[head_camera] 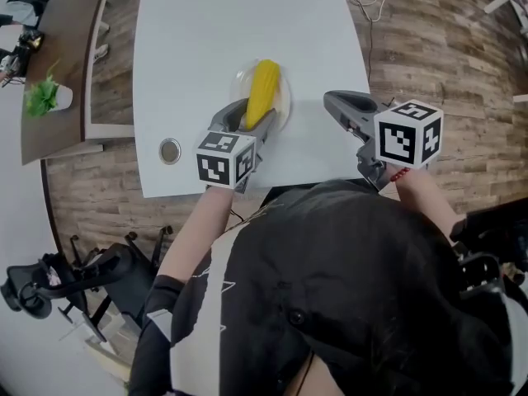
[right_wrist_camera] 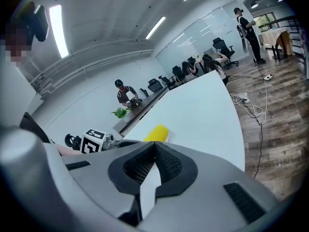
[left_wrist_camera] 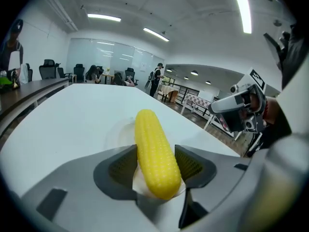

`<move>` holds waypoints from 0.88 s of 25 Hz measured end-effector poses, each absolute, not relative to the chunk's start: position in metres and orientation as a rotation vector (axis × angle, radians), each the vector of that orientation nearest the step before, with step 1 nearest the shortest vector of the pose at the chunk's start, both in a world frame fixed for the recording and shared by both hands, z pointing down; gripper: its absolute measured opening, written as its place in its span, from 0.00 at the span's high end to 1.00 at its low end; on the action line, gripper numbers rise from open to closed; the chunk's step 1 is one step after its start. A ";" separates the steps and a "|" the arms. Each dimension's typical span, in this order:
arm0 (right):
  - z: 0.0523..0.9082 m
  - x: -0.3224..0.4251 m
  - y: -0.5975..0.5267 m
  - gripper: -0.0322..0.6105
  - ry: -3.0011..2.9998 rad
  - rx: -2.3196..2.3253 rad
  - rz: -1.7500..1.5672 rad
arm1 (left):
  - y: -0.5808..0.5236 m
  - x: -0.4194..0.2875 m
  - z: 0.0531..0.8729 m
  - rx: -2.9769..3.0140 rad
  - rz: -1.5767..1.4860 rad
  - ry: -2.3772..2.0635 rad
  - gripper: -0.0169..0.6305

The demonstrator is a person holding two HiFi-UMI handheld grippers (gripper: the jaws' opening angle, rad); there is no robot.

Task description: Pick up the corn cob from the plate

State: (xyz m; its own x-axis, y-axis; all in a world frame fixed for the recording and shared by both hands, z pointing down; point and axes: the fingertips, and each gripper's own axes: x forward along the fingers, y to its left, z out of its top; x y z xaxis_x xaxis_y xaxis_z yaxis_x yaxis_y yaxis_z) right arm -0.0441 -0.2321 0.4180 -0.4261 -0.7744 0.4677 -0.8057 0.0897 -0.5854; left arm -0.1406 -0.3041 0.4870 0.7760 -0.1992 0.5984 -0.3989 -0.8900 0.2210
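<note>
Left gripper view: left hand-held gripper (left_wrist_camera: 156, 152) clasps the corn cob (left_wrist_camera: 150, 134); right hand-held gripper (right_wrist_camera: 154, 146) clenched, empty.

what the views keep back

in the head view the left gripper (head_camera: 254, 115) covers the near end of the corn cob (head_camera: 264, 87), and the clear plate (head_camera: 285, 106) shows only as a faint rim beside it. in the right gripper view the right gripper (right_wrist_camera: 155, 146) hides all but the cob's far tip. the person's head and shoulders cover the near edge of the table (head_camera: 206, 40). a small round thing (head_camera: 170, 150) on the table is too small to tell, as are the people at the far desks (left_wrist_camera: 91, 74).
</note>
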 end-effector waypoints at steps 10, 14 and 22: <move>0.420 -0.036 -0.234 0.93 -2.313 1.604 1.283 | -0.303 -0.141 0.479 2.563 0.807 -0.525 0.60; 0.422 -0.033 -0.233 0.93 -2.340 1.536 1.298 | -0.299 -0.141 0.474 2.528 0.768 -0.575 0.60; 0.431 0.005 -0.237 0.93 -2.403 1.351 1.325 | -0.291 -0.126 0.470 2.404 0.735 -0.769 0.61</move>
